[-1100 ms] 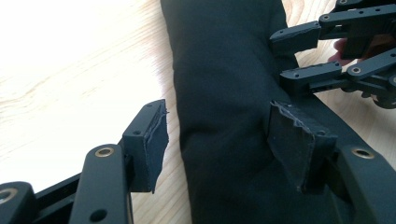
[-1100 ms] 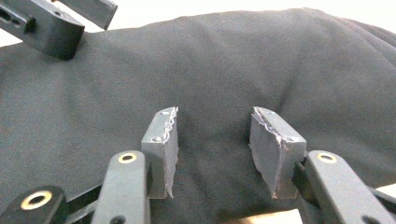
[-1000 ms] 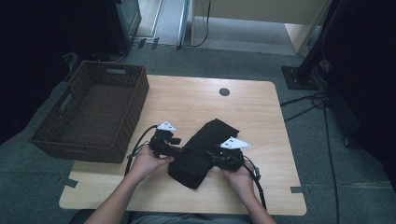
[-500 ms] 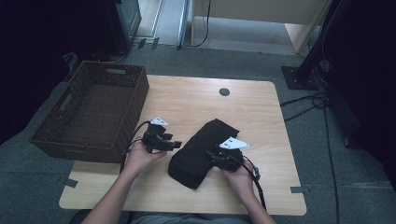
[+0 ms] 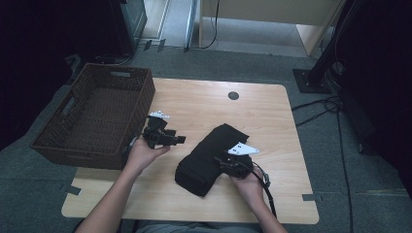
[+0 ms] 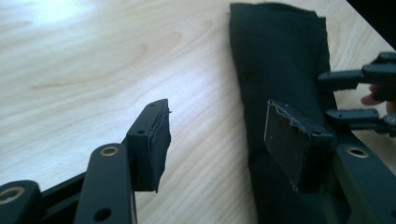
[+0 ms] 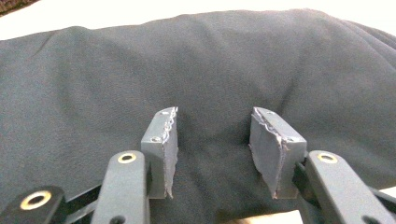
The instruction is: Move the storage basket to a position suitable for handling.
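- High view: your wicker basket (image 5: 92,114) sits at the left edge of the worktop (image 5: 272,111), hanging over that side. Nothing can be made out inside it.
- High view: the folded black cloth (image 5: 206,158) lies near the middle of the worktop, toward your side, slanting from near-left to far-right. Bare wood lies beyond it and to its right, up to the far edge. A small dark round spot (image 5: 233,95) sits in the wood near that edge.
- High view: your left hand-held gripper (image 5: 167,138) is raised between basket and cloth, just beside the basket's near corner and apart from the cloth. Your right hand-held gripper (image 5: 228,162) is at the cloth's right flank.
- Left gripper view: the jaws stand apart with nothing between them but bare wood below. The cloth (image 6: 280,70) runs along the right jaw's side. Your right hand-held gripper (image 6: 343,95) shows beyond it, its fingers at the cloth's far edge.
- Right gripper view: the jaws stand apart and point onto the cloth (image 7: 196,70), pads (image 7: 168,149) against its surface; you cannot tell whether any fold is pinched. A pale strip of worktop runs along the top.
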The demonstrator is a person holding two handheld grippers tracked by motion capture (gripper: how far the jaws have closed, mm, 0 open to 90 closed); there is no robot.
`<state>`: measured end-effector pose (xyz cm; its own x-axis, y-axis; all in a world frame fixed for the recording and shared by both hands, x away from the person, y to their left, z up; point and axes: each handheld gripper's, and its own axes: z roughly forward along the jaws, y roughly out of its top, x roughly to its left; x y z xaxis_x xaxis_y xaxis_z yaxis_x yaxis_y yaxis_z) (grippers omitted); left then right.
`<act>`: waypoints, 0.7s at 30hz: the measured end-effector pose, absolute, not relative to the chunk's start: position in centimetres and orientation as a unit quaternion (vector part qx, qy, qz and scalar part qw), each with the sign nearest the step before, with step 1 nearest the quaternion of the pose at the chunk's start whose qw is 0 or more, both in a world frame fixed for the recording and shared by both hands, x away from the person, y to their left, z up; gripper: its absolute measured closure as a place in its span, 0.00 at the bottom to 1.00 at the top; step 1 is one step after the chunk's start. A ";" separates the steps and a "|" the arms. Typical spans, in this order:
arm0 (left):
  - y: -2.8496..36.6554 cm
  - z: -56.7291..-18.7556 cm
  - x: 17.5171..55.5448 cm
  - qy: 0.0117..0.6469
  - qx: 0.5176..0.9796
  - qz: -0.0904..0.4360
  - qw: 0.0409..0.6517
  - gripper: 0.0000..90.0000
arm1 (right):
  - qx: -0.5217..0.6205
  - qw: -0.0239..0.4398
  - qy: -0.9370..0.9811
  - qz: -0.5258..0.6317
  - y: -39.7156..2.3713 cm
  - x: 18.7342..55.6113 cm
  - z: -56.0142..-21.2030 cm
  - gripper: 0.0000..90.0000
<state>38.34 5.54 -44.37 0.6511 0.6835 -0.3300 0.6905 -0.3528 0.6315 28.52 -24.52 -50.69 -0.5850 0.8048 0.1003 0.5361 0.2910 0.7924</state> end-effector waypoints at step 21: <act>8.7 -37.7 40.6 0.444 0.812 0.056 0.374 0.46 | 0.427 0.161 0.786 0.417 -24.5 28.5 -50.7 0.58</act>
<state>40.58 8.68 -37.70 0.5989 0.7633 -0.2421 0.6797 -0.3247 0.6577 28.49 -24.52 -50.70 -0.5834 0.8058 0.1017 0.5366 0.2885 0.7930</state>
